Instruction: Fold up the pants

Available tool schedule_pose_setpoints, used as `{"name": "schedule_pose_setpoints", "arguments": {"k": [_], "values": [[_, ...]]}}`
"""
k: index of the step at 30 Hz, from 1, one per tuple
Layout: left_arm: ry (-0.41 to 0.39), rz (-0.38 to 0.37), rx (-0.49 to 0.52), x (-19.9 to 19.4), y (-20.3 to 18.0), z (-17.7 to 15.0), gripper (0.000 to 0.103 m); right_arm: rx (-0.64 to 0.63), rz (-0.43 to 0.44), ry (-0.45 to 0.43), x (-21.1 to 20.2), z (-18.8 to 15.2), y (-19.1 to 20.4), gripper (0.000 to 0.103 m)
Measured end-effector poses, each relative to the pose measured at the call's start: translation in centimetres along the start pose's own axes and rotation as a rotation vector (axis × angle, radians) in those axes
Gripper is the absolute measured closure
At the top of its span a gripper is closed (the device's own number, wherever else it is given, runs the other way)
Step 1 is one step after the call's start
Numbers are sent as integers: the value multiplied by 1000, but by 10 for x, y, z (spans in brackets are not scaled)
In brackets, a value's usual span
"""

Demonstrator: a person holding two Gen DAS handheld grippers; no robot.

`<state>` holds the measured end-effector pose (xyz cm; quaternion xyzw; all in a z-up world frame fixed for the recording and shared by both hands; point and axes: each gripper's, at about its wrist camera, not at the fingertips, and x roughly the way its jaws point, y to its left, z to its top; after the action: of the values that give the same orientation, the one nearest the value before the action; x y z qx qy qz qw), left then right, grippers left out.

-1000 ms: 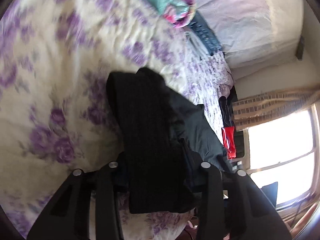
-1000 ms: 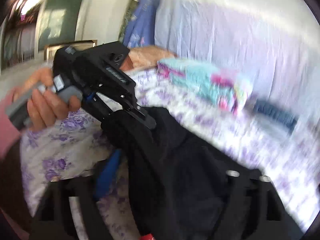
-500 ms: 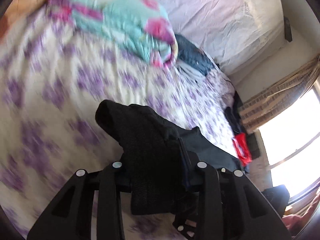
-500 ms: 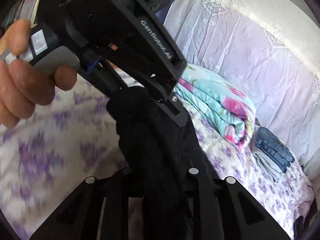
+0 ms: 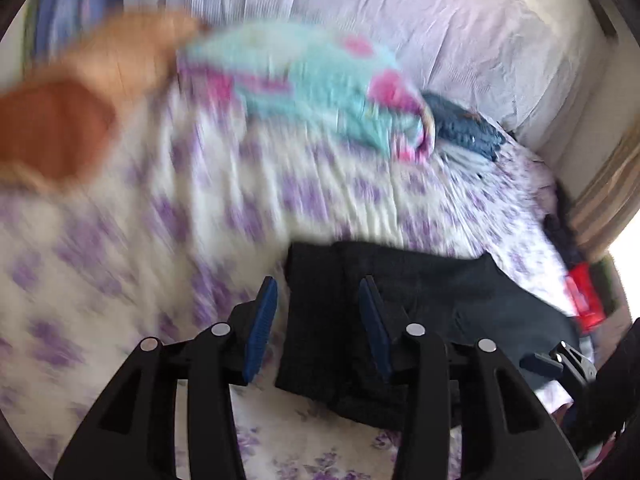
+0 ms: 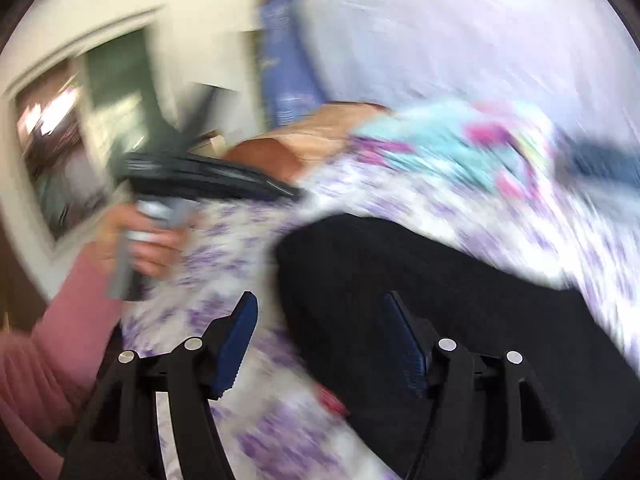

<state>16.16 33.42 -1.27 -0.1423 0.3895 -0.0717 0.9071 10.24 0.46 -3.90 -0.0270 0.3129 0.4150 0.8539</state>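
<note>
The black soft folded pants (image 5: pixel 400 320) lie on the white bedsheet with purple flowers (image 5: pixel 140 240), low and a bit right of the middle in your left camera's picture. They look like a neat flat bundle, so the fold seems done or nearly done. Your left gripper (image 5: pixel 318 320) sits at the bottom of that picture with its blue pads (image 5: pixel 260 320) apart and opening wider. The left edge of the pants shows in the gap, but the pads do not press on it, so you are letting go so the bundle can stay flat. In the right camera's picture the pants (image 6: pixel 440 300) fill the lower right. Your right gripper (image 6: pixel 324 340) is at the bottom, its pads are wide apart and opening too, with the pants' edge between them and nothing squeezed. At the middle left of that blurry picture your left hand (image 6: pixel 140 240), in a pink sleeve (image 6: pixel 60 340), holds the grey handle of the other gripper off to the side, away from the cloth. A folded blue and pink flowery blanket (image 5: pixel 320 80) rests near the top, well apart from the pants, so it is not in your way.
</note>
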Motion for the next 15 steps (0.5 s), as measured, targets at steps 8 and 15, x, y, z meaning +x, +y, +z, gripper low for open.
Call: {"name": "schedule_pose_setpoints", "arguments": {"k": [8,15], "values": [[161,-78,46,64,-51,-7,60,-152,-43,204,9,-61,18,33],[157,-16,-57,54,-27,-1,84,19,70,48,-31,-37,-22,29]]}}
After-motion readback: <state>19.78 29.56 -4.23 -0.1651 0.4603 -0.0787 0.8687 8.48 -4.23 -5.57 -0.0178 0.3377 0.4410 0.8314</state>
